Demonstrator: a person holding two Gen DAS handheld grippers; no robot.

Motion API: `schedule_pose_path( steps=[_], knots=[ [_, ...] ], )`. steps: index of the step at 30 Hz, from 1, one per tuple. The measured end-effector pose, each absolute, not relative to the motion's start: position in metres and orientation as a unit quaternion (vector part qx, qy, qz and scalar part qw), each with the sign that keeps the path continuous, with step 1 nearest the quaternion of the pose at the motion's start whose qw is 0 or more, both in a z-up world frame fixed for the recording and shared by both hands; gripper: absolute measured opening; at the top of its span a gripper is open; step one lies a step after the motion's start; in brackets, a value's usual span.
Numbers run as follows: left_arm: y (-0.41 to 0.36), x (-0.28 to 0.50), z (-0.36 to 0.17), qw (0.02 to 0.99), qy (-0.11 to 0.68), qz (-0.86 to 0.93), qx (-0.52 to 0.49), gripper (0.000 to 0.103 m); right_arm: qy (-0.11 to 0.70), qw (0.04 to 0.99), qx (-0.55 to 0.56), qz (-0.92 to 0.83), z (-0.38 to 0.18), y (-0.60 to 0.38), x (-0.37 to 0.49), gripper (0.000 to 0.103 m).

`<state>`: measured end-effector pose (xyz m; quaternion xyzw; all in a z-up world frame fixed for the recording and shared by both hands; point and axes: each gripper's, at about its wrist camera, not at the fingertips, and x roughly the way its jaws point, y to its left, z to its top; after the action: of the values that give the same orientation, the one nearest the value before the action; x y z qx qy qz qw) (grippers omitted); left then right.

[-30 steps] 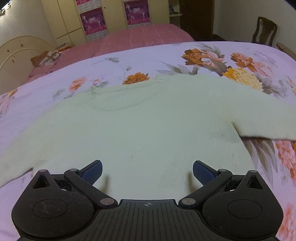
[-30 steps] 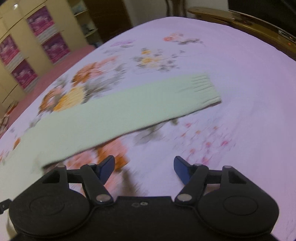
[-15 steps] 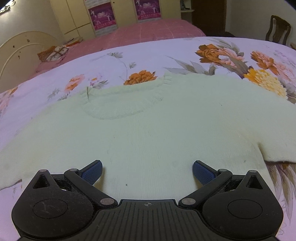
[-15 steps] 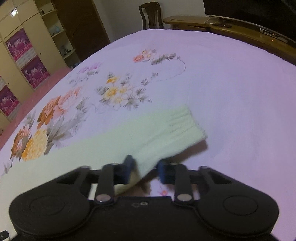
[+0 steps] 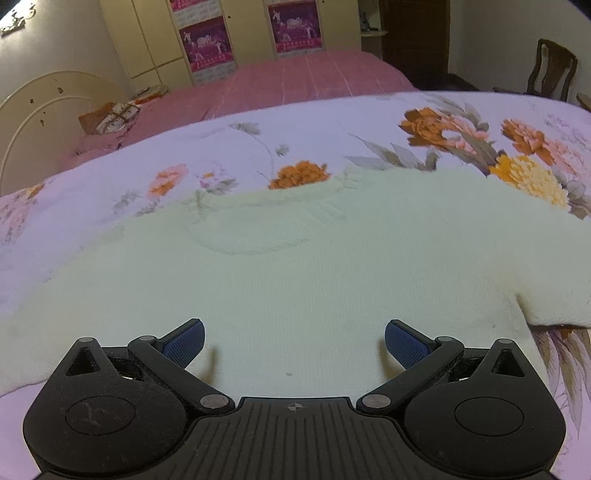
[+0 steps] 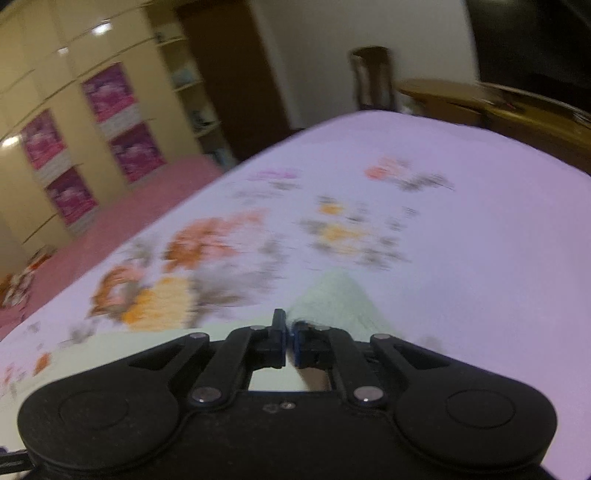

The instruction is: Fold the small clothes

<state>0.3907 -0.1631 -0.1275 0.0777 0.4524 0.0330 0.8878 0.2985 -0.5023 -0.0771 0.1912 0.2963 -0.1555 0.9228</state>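
Note:
A pale green knit sweater (image 5: pixel 314 266) lies flat on the flowered bedsheet (image 5: pixel 184 155), neckline away from me. My left gripper (image 5: pixel 294 341) hovers over its lower body, open, with nothing between its blue pads. One sleeve runs off to the right (image 5: pixel 554 280). In the right wrist view my right gripper (image 6: pixel 290 338) is shut on that sleeve's cuff (image 6: pixel 332 299), which bunches up just past the fingertips and is lifted off the sheet. The view is blurred by motion.
A second bed with a pink cover (image 5: pixel 295 81) stands beyond, with yellow wardrobes (image 5: pixel 221 33) behind it. A wooden chair (image 5: pixel 550 70) is at the far right. A wooden footboard (image 6: pixel 498 107) edges the bed in the right wrist view.
My right gripper came down onto the sleeve cuff, shut on it, and lifted it up and back. The left gripper drifted slightly over the sweater body and stayed open.

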Motion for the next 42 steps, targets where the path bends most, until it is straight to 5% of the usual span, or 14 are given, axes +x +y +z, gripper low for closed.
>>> schedule_pose_path(
  steps=[9, 16, 24, 36, 38, 42],
  knots=[
    [-0.097, 0.381, -0.11, 0.9, 0.43, 0.051, 0.05, 0.103, 0.297, 0.941, 0.159, -0.01, -0.057, -0.367, 0.347, 0.005],
    [-0.005, 0.371, -0.113, 0.899, 0.429, 0.086, -0.002, 0.103, 0.351, 0.92, 0.133, 0.113, -0.093, -0.228, 0.38, 0.005],
    [0.042, 0.369, -0.121, 0.901, 0.401, -0.036, -0.16, 0.103, 0.415, 0.888, 0.131, 0.15, -0.124, -0.185, 0.385, 0.044],
    [-0.081, 0.383, -0.15, 0.899, 0.41, -0.146, -0.054, 0.102, 0.361, 0.925, 0.115, 0.008, -0.096, -0.305, 0.319, 0.055],
    [-0.088, 0.391, -0.154, 0.899, 0.412, -0.134, -0.055, 0.076, 0.367, 0.923, 0.118, -0.008, -0.102, -0.319, 0.314, 0.056],
    [-0.088, 0.389, -0.16, 0.91, 0.394, -0.122, -0.046, 0.061, 0.373, 0.918, 0.135, -0.022, -0.115, -0.332, 0.311, 0.056]
  ],
)
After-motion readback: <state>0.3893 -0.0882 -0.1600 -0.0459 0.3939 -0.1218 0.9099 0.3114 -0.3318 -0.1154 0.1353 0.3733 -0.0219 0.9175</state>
